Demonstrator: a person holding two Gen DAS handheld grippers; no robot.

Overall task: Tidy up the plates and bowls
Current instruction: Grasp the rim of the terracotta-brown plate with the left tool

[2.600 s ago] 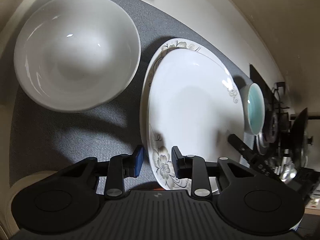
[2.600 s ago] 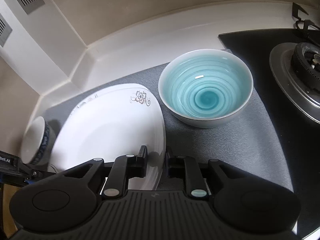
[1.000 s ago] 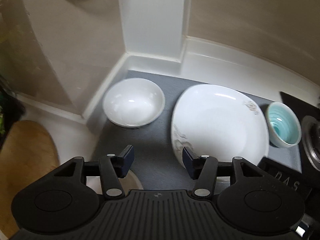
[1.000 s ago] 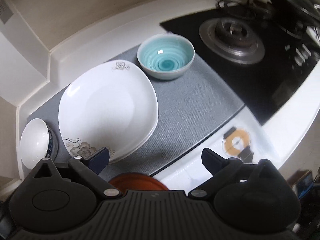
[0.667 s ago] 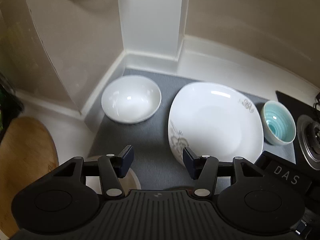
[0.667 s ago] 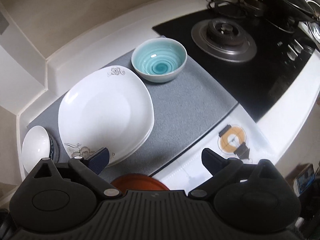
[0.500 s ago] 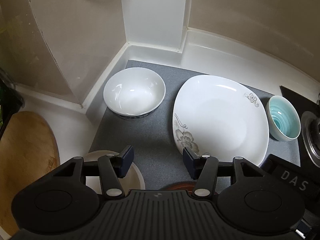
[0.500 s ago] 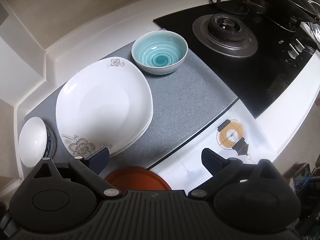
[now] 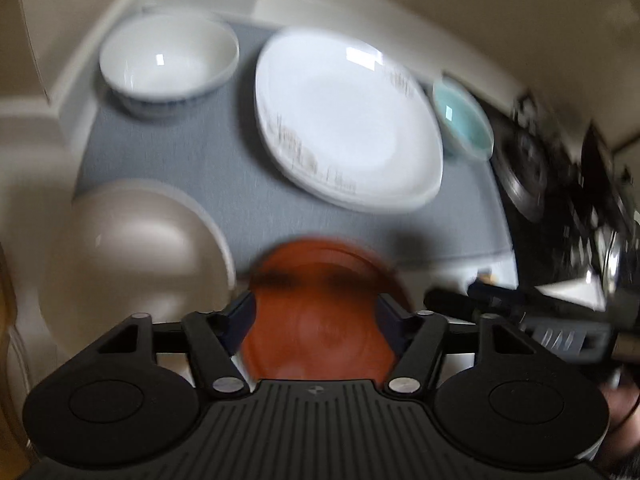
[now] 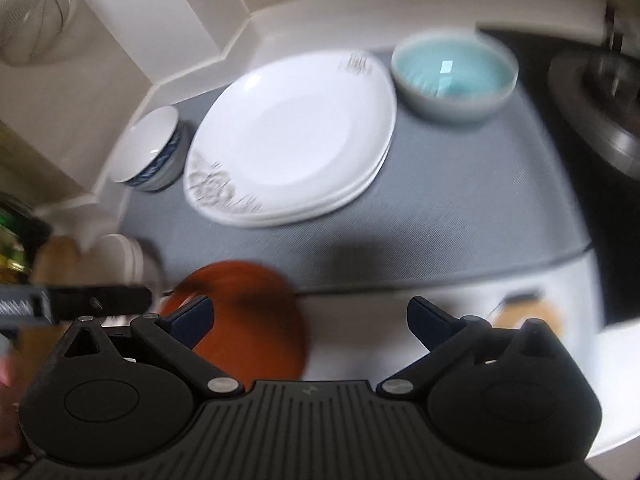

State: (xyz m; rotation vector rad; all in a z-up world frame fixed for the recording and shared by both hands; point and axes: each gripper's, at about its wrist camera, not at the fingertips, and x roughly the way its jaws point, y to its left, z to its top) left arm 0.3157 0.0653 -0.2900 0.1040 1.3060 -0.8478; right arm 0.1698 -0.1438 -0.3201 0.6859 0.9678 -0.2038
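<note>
Beyond both grippers lies the grey mat [image 10: 460, 216] bearing stacked white plates [image 10: 292, 136]; the red plate [image 9: 320, 320] sits under the left gripper [image 9: 316, 312], jaws closing, nothing pinched; the right gripper [image 10: 310, 314] is spread wide.

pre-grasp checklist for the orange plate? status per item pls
1. Orange plate between the left claw fingers: ok; jaws closing.
2. Pads pressing the plate: cannot tell, blurred.
3. Right claw open, nothing held: ok.
4. Right claw centred on the plate: not ok, plate sits by its left finger.
5. White plate stack on grey mat, spot for stacking: ok.
6. Beige plate clear of the orange one: cannot tell.
</note>
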